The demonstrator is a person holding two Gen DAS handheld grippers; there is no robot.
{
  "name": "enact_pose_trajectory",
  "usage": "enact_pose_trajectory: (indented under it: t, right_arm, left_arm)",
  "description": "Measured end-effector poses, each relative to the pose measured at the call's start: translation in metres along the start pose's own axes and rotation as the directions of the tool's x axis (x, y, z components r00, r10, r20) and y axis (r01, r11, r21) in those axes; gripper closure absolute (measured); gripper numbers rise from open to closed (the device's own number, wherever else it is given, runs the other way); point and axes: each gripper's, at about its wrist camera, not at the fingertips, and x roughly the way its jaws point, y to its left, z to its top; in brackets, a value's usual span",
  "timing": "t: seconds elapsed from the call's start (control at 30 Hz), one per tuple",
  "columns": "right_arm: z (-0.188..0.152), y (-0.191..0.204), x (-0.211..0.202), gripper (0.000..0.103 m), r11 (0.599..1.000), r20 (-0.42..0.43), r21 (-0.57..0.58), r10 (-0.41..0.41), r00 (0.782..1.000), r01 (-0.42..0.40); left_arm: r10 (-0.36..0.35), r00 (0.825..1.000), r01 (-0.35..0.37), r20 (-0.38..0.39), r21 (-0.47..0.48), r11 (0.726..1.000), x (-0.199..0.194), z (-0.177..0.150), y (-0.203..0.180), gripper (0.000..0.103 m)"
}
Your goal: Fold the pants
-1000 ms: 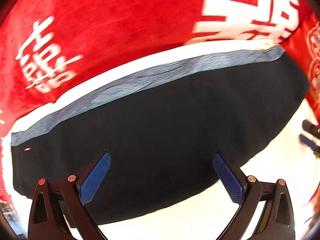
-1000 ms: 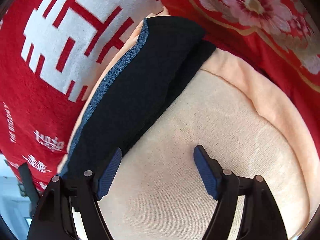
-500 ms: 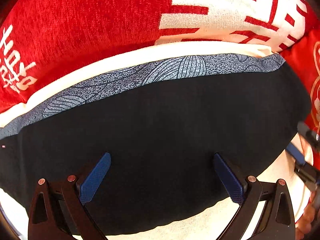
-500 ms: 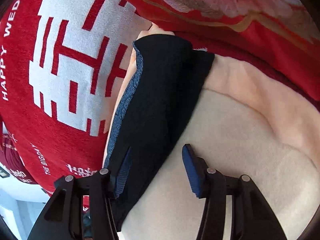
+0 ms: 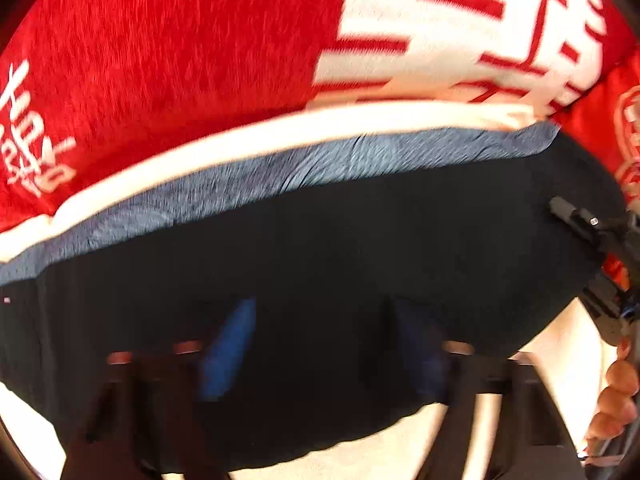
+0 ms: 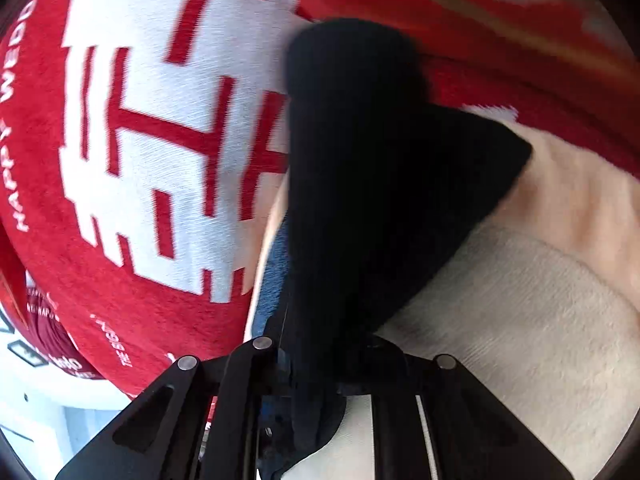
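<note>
The pants (image 5: 320, 248) were black with a grey-blue patterned band along the upper edge, lying flat across mid-frame on cream bedding; their right end was bunched and lifted.

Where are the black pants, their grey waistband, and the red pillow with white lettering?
black pants (image 5: 360, 264): left wrist view, middle of the dark fabric.
grey waistband (image 5: 320, 164): left wrist view, middle of the patterned strip.
red pillow (image 6: 168, 144): right wrist view, on its white character.

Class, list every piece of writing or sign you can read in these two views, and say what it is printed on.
"HAPPY WEDD", cut off by the frame: red blanket.
"THE BIG DAY", partly blurred: same blanket.
Large white double-happiness sign: same blanket.
White script in the left view: too blurred to read.
</note>
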Motion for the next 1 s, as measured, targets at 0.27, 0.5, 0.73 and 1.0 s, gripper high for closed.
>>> enact_pose_trajectory:
  t: [0.27,0.5,0.73,1.0]
  right_arm:
    - [-0.029,0.064,-0.015,0.089,0.980,-0.007,-0.200,-0.027,1.000,0.025]
    - [-0.042,0.098,-0.008,0.089,0.941,0.032,-0.311,-0.130,0.991,0.133]
    - [-0.075,0.153,0.003,0.089,0.841,0.097,-0.471,-0.251,0.963,0.266]
    - [-0.150,0.215,0.047,0.086,0.610,0.201,-0.669,-0.402,0.893,0.425]
  left_arm:
    - [-0.055,0.996,0.050,0.066,0.071,0.996,0.004,-0.009,-0.041,0.049]
    - [-0.100,0.990,0.087,0.103,0.121,0.989,0.001,-0.016,-0.035,0.049]
    - [-0.186,0.979,0.180,0.080,0.079,0.981,-0.010,-0.017,-0.010,0.048]
    - [-0.106,0.984,0.104,0.141,0.018,0.994,-0.060,-0.040,0.085,0.028]
